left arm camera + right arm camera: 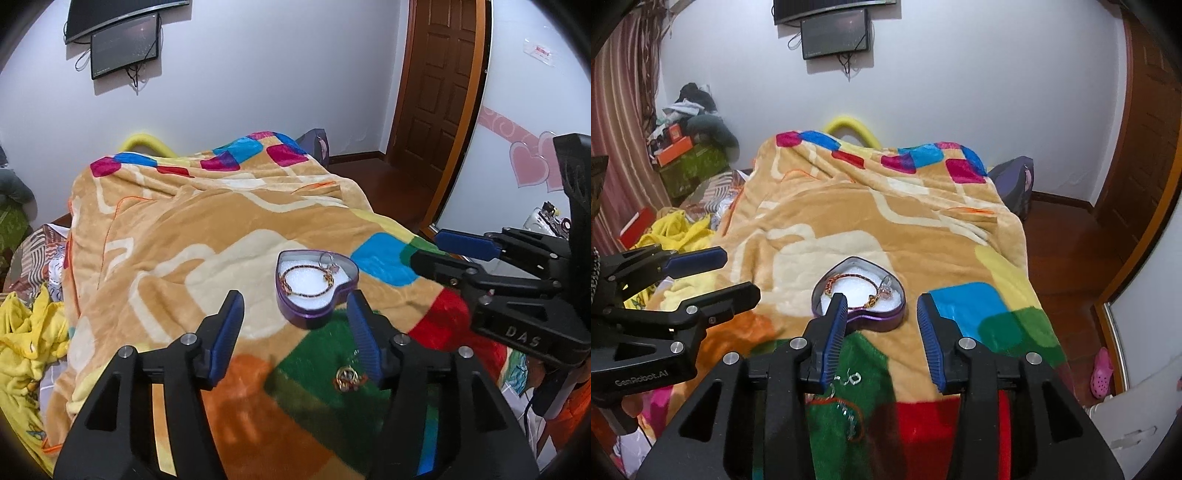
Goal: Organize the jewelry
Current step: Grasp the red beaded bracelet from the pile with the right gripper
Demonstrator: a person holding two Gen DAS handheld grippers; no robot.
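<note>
A purple heart-shaped tin (316, 284) with white foam lining sits on the patterned blanket (192, 236); it also shows in the right wrist view (860, 297). Inside lie a braided bracelet (306, 282) and a ring with a pink stone (332, 266). A small gold piece of jewelry (347, 377) lies on the green patch near me. In the right wrist view, silver pieces and a thin chain (847, 398) lie on the green patch. My left gripper (293, 332) is open and empty, just short of the tin. My right gripper (882, 332) is open and empty, in front of the tin.
The blanket covers a raised bed; its right edge drops to a wooden floor (1067, 243). Yellow cloth (29, 332) and clutter lie left. A brown door (439, 85) is at the back right. The right gripper's fingers (465, 245) reach in from the right.
</note>
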